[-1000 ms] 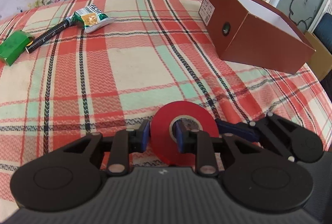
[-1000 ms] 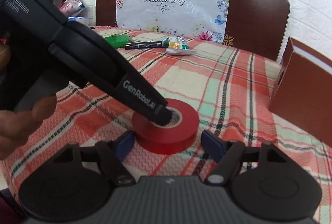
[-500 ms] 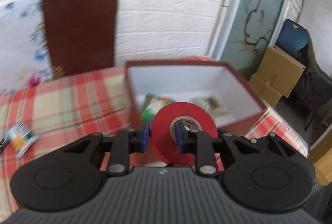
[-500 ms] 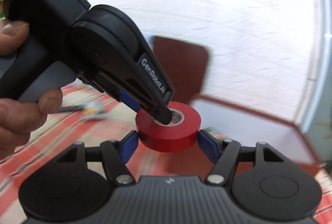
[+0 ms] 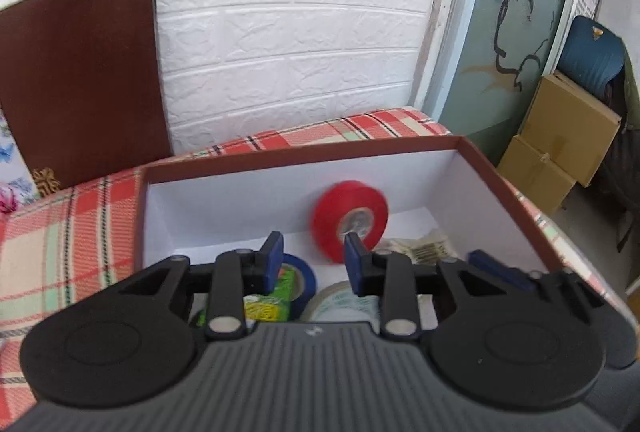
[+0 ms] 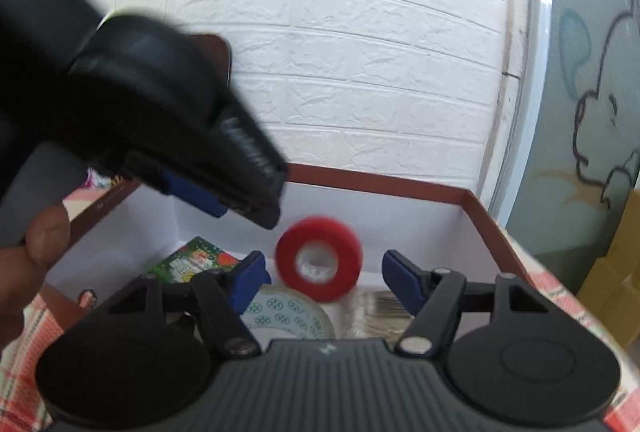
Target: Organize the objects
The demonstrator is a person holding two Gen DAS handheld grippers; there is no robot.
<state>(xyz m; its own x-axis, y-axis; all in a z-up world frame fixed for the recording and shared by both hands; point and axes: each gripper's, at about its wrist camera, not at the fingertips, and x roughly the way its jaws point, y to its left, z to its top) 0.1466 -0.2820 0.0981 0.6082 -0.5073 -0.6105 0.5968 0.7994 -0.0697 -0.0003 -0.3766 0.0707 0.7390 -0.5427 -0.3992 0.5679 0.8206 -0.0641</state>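
Released, red tape roll [image 5: 349, 220] now inside box [image 5: 496, 176].

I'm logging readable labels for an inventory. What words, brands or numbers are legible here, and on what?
None reads in full.
Left tool: white lettering on its side, motion-blurred.
Green packet in the box: print too small.
Red tape roll: core label blurred.
Green-yellow packet: unreadable.
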